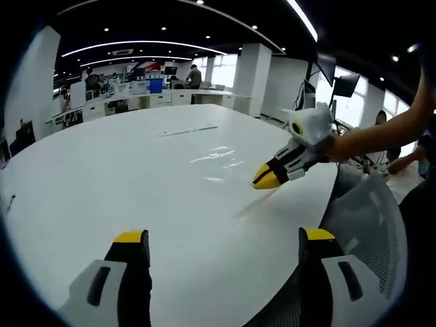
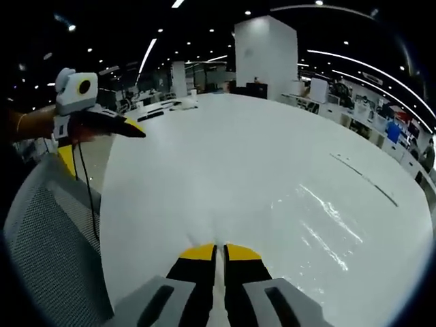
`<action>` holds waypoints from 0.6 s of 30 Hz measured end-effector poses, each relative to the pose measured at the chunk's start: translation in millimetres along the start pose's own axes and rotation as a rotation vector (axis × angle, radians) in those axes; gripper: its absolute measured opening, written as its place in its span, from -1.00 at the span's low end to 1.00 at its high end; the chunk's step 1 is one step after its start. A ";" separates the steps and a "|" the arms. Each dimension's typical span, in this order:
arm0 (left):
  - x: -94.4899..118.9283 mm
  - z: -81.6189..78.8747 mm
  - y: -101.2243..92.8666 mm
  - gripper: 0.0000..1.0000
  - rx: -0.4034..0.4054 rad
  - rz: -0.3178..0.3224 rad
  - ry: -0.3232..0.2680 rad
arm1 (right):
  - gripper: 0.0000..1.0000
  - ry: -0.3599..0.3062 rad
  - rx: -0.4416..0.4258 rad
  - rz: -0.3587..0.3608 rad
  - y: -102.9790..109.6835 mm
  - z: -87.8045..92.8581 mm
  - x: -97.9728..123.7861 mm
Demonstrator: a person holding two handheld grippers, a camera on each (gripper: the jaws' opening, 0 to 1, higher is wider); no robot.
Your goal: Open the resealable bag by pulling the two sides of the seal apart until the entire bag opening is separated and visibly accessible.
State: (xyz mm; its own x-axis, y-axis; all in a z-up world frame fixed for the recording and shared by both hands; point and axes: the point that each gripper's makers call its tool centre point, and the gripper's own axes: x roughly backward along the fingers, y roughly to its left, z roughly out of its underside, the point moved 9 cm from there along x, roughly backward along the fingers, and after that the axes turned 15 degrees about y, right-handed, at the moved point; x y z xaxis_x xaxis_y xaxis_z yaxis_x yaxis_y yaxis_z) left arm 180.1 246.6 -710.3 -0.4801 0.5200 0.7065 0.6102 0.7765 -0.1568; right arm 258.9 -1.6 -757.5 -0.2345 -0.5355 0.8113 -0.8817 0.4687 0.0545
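A clear resealable bag (image 1: 219,158) lies flat on the white round table (image 1: 136,177), visible mostly by its glints. In the right gripper view the bag (image 2: 327,221) sits to the right of my jaws. My left gripper (image 1: 223,237) stands wide open above the table's near edge, with nothing between its fingers. My right gripper (image 1: 267,177) comes in from the right with its yellow tips shut, hovering just beside the bag's near right edge and casting a shadow below. In its own view the right gripper (image 2: 219,252) is shut with nothing visibly held.
A thin long strip (image 1: 189,129) lies on the table beyond the bag, also seen as a dark line (image 2: 364,178). A grey mesh chair back (image 1: 371,218) stands at the table's edge between the hands. Office desks and pillars are far behind.
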 end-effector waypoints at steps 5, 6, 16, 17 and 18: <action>-1.0 -3.6 -4.8 0.70 -0.056 -0.001 0.006 | -1.00 -0.007 0.010 -0.023 10.8 0.6 3.9; -1.2 -4.3 -5.4 0.68 -0.065 0.000 0.006 | -1.00 -0.009 0.011 -0.026 12.5 0.7 4.6; -8.4 -11.0 -11.8 0.61 -0.146 0.024 0.035 | -1.00 -0.011 0.018 -0.060 31.4 5.3 11.2; -9.4 -12.0 -12.3 0.60 -0.157 0.023 0.036 | -1.00 -0.011 0.017 -0.064 33.0 5.9 11.6; -11.1 -12.8 -12.5 0.60 -0.168 0.027 0.041 | -1.00 -0.011 0.017 -0.070 35.4 6.7 12.3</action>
State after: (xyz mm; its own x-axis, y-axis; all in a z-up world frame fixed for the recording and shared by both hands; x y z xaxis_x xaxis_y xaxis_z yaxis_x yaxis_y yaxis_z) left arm 185.8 226.6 -707.4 -0.4382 0.5225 0.7314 0.7208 0.6904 -0.0614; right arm 222.1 3.7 -749.6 -0.1764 -0.5743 0.7994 -0.9029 0.4179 0.1010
